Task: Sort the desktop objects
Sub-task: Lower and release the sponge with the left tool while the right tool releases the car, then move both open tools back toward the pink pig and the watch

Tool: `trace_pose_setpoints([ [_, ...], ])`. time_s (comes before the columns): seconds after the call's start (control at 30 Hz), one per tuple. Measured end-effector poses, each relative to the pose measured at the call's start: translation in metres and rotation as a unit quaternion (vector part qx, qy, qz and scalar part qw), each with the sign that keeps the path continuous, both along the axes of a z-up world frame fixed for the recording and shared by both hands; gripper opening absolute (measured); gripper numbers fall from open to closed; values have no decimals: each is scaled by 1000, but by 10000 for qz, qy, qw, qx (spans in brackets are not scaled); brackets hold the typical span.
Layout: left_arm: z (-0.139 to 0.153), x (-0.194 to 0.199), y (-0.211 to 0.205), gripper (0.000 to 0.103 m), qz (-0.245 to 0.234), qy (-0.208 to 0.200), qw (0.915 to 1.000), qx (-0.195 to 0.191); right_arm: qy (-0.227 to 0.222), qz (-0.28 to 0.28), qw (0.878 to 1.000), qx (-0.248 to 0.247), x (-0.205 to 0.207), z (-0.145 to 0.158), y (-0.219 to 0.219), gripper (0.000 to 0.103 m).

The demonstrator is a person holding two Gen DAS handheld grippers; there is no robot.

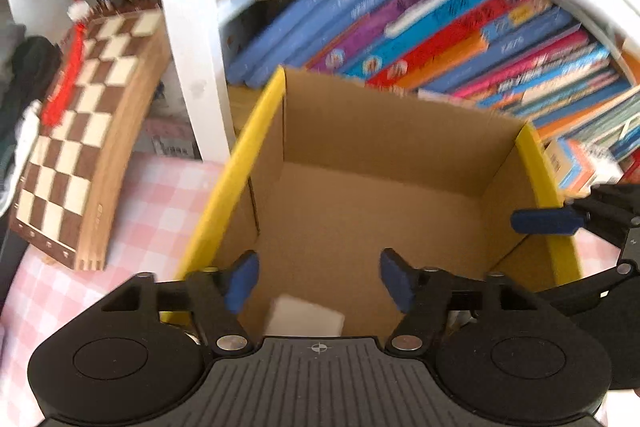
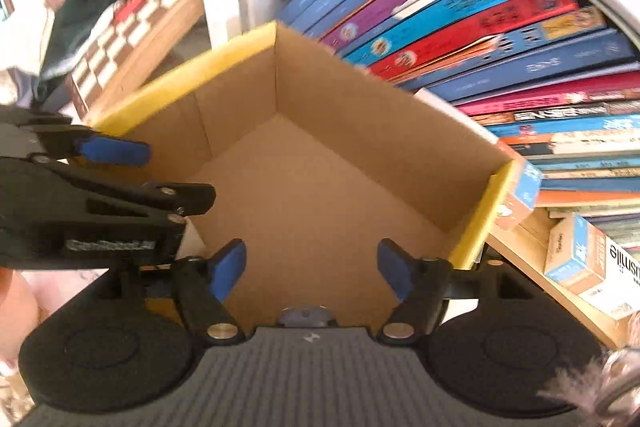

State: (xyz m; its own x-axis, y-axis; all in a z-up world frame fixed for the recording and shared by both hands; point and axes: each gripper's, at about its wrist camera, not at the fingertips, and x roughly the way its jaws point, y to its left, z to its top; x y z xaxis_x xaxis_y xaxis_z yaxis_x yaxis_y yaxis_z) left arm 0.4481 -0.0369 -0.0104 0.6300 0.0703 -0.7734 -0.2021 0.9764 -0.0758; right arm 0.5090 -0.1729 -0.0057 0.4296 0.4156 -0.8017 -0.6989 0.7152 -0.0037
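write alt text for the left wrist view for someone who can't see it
The left gripper hangs open and empty over an open cardboard box with yellow edges, a white block lying inside near the camera. The right gripper reaches in from the right; a chessboard and leaning books stand behind.

box (image 1: 384, 131) before books (image 1: 440, 27) | chessboard (image 1: 76, 131) left of box

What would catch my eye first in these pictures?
An open cardboard box with yellow edges fills the middle, with a white pad lying at its near end. Behind it leans a bright row of books; a chessboard stands to the left. Both tools, left tool and right tool, hang open over the box.
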Motion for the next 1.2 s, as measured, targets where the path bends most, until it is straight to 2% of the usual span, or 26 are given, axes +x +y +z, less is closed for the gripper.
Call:
trace_pose_setpoints([
  [0.27, 31, -33, -3, 73, -84, -553, 9984, -27, -185, -301, 9987, 375, -26, 29, -23, 77],
  [0.63, 64, -86, -6, 76, -340, -1071, 9937, -33, -558, -573, 9955, 502, -79, 62, -37, 79],
  [0.87, 74, -126, -3, 77, -536, -1224, 9910, 81, -822, -906, 9904, 640, -126, 75, -45, 83],
  [1.03, 78, -160, -2, 79, -773, -1298, 9878, 389, -969, -1087, 9874, 626, -162, 80, -45, 85],
  [1.2, 82, -194, 7, 81, -937, -1359, 9858, 304, -946, -1247, 9850, 723, -201, 81, -44, 87],
])
